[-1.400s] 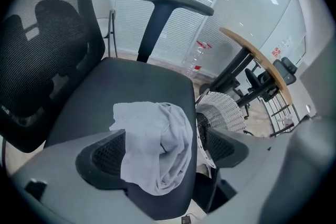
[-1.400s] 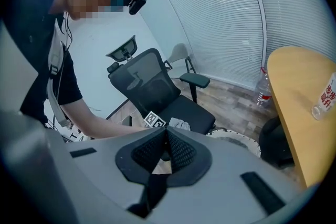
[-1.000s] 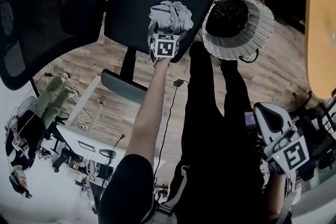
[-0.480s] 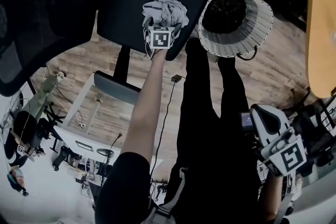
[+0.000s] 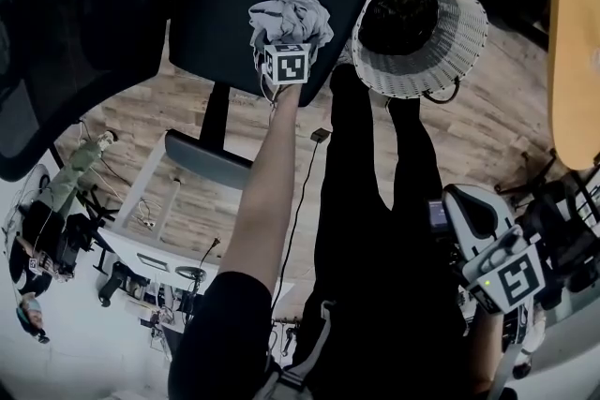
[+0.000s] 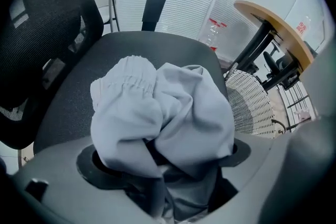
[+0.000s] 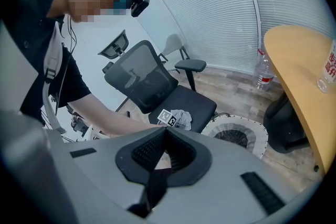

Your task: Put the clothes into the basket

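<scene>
Wood-plank floor (image 5: 469,136) underfoot, slatted blinds (image 7: 220,8) along the curved wall behind. Black office chair with a mesh back; its seat (image 5: 234,5) wide and dark in the head view. At the right, a round wooden tabletop (image 7: 299,71) on dark legs. One clear water bottle (image 7: 264,73) upright on the floor near the blinds.

Counted: one white woven basket (image 5: 450,51) on the floor just beside the front corner of the seat, one dark garment (image 5: 398,14) heaped inside it, one grey garment (image 5: 291,19) outside it, two grippers.

Left gripper (image 6: 168,165) at the end of an outstretched bare arm, clamped on the grey garment. Cloth bunched into a crumpled ball in front of the jaws, with an elastic edge showing at its upper left. Ball over the seat, near the basket's rim but not above it; touching the seat or lifted off it, impossible to tell.

Right gripper (image 7: 163,152) low at the person's side, well apart from chair and basket. Ribbed pads drawn together at the tips, nothing between them.
</scene>
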Demonstrator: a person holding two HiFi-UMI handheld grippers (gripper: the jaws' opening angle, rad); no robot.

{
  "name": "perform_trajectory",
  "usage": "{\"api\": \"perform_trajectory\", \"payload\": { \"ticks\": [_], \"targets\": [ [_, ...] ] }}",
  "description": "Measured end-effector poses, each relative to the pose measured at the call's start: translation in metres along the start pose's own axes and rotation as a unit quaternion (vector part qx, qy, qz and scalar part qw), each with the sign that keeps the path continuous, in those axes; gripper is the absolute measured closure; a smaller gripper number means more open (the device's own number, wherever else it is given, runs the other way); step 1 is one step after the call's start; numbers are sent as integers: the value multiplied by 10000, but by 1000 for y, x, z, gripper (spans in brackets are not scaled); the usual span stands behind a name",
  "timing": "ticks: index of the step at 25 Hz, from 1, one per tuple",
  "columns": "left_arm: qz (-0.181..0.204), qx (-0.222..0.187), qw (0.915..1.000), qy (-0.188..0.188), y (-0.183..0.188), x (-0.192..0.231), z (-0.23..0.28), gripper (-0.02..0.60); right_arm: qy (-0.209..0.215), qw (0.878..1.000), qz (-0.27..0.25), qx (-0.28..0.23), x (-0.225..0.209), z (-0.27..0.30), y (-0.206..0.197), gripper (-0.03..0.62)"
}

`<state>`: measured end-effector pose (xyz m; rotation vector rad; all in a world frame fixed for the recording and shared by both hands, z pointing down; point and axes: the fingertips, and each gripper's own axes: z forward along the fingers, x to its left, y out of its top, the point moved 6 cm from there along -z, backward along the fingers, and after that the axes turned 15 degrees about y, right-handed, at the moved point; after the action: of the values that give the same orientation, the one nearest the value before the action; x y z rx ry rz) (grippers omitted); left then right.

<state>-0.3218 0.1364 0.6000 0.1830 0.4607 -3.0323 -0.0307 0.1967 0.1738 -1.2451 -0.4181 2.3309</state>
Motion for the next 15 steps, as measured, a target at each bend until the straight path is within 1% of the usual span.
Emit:
{"api": "perform_trajectory", "payload": {
  "ticks": [5,7,11,15],
  "targets": [
    [13,53,10000,37,0,1,-2,98,-96,9999,118,-12,0,4,0,579],
    [30,78,10000,39,-1,3,-3,126,-102,9999,117,6,1,7,-2,579],
    [61,39,10000,39,1,7,-3,210,-69,9999,120,-20,3,9,-2,579],
    [59,78,9999,53,3,11,-6,351,47,9998,101,-138,7,10,1,579]
  ]
}}
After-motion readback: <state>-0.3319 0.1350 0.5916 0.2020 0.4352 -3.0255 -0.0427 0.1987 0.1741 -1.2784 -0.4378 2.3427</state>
